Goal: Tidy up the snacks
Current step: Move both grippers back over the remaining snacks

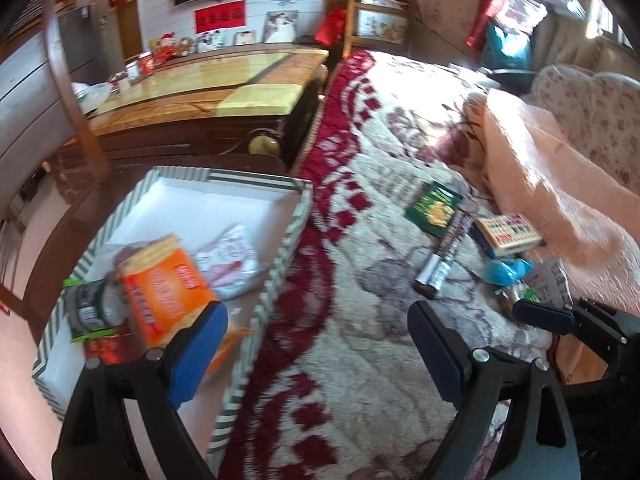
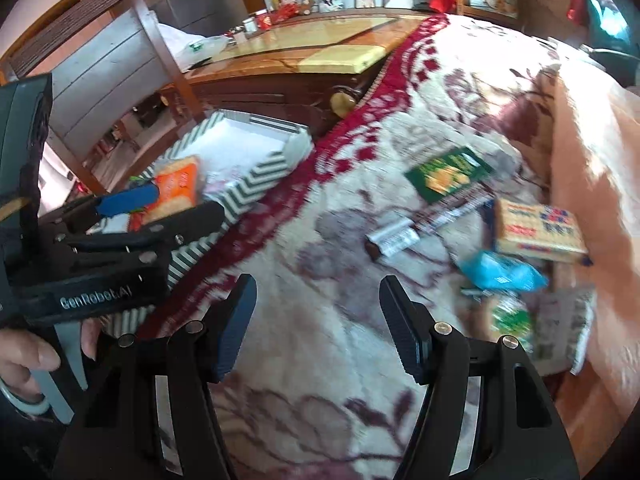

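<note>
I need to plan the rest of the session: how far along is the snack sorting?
Partly done. The striped box already holds an orange pack, a white packet and a dark pouch. Nothing is in hand: the left claw and right claw are open and empty. Left on the blanket: green packet, biscuit box, blue wrapper, others.

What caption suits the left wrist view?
Open left gripper beside striped box holding orange packet; snacks lie on blanket.
</note>
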`<state>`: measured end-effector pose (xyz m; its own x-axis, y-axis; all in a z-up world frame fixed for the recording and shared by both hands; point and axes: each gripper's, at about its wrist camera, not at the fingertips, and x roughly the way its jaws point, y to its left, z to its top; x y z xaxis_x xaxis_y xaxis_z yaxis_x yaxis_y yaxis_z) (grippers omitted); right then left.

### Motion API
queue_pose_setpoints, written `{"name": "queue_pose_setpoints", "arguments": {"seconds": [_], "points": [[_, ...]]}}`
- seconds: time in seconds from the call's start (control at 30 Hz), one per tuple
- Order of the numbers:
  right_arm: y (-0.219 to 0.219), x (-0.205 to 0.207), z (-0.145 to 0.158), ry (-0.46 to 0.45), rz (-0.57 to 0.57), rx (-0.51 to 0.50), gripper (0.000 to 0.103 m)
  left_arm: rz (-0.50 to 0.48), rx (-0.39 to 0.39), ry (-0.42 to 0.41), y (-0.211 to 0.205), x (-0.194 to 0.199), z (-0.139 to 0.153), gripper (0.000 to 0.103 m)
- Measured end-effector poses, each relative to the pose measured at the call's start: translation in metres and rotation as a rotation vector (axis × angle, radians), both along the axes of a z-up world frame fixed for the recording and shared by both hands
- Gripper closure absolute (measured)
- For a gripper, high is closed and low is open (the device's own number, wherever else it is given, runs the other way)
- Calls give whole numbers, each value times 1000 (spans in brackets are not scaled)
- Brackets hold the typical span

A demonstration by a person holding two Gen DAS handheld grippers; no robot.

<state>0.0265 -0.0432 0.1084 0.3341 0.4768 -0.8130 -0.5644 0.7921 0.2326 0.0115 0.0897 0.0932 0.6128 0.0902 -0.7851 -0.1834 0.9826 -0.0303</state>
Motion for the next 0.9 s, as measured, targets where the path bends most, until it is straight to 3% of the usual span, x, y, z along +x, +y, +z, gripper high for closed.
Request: {"name": "queue_pose_setpoints", "arguments": {"seconds": [0.23,0.5,0.9], "points": [[-55,8,-13,39,-106,-14,39,-104,5,33,-34,25,-12,10],[-85,18,-15,52,-185,0,39,-235,-69,67,-67,63,-26,10],[-106,29,-25,79,-244,5,39,-289,-106,164,-84,130,-65,10]]}}
